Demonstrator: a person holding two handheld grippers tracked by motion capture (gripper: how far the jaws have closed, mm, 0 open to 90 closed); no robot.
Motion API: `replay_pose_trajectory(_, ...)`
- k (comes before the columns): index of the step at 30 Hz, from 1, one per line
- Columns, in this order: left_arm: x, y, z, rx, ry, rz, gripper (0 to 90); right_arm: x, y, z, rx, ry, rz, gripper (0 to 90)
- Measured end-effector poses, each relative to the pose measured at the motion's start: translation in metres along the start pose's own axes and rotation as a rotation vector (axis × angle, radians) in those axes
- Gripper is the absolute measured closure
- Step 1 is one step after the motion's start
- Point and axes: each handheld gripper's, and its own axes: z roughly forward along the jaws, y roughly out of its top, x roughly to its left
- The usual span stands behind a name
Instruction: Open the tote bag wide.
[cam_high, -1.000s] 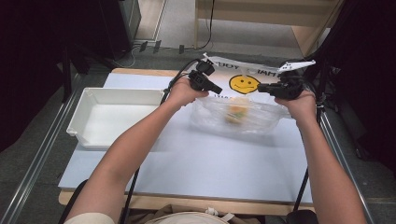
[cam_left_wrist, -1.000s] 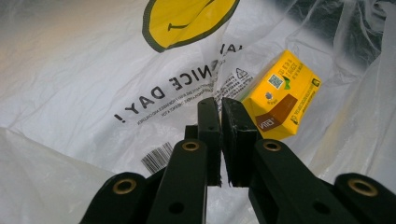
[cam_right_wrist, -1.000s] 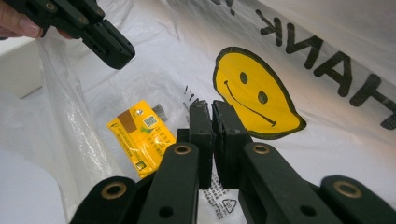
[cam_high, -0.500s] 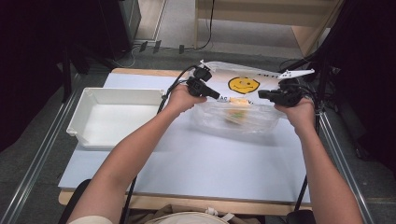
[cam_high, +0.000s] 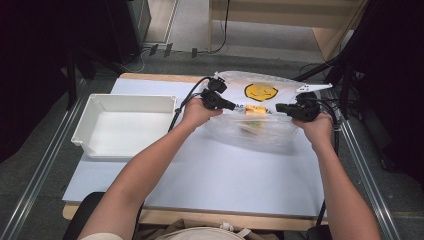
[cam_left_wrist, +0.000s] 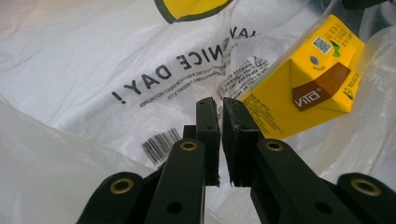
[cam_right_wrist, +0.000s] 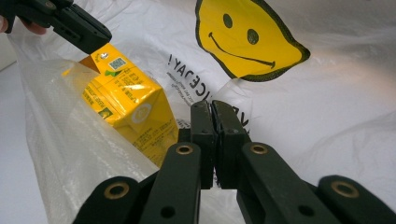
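Note:
A clear plastic bag (cam_high: 260, 134) printed with a yellow smiley (cam_high: 260, 92) is stretched between both grippers over the far part of the table. Inside it lies a yellow drink carton (cam_high: 254, 111), tilted. My left gripper (cam_high: 231, 106) pinches the bag's left rim and my right gripper (cam_high: 278, 106) pinches its right rim. In the left gripper view the jaws (cam_left_wrist: 219, 105) stand almost together on the film, with the carton (cam_left_wrist: 299, 93) just beyond. In the right gripper view the jaws (cam_right_wrist: 212, 107) are pressed together on the film beside the carton (cam_right_wrist: 126, 98); the left gripper (cam_right_wrist: 70, 23) shows at top left.
An empty white tray (cam_high: 80, 137) sits at the table's left. The pale blue tabletop (cam_high: 225, 175) stretches in front of the bag. Cables trail from both grippers toward the far edge. Dark stands flank the table.
Both hands have sunk a little with the bag held between them, so the bag and its carton hang lower, near the tabletop. The grips have not changed.

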Motion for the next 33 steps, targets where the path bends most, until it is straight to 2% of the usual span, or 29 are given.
replay_pose_trajectory(8, 0.003, -0.009, 0.006, -0.043, 0.045, -0.014, 87.5, -0.001, -0.013, 0.005, -0.043, -0.030, 0.006, 89.3)
replay_pose_trajectory(17, 0.008, -0.021, 0.014, -0.063, 0.078, -0.039, 87.7, 0.001, -0.026, 0.011, -0.082, -0.066, 0.016, 88.9)
replay_pose_trajectory(19, 0.008, -0.022, 0.017, -0.051, 0.081, -0.036, 87.6, 0.000, -0.028, 0.013, -0.066, -0.049, 0.029, 88.9)
replay_pose_trajectory(21, 0.010, -0.024, 0.019, -0.044, 0.087, -0.040, 87.5, 0.000, -0.031, 0.017, -0.050, -0.050, 0.019, 88.9)
replay_pose_trajectory(26, 0.013, -0.029, 0.024, -0.037, 0.088, -0.054, 87.3, -0.003, -0.037, 0.021, -0.057, -0.040, 0.037, 88.0)
replay_pose_trajectory(33, 0.019, -0.036, 0.034, -0.029, 0.105, -0.079, 86.8, -0.004, -0.050, 0.037, -0.033, -0.042, 0.036, 87.9)
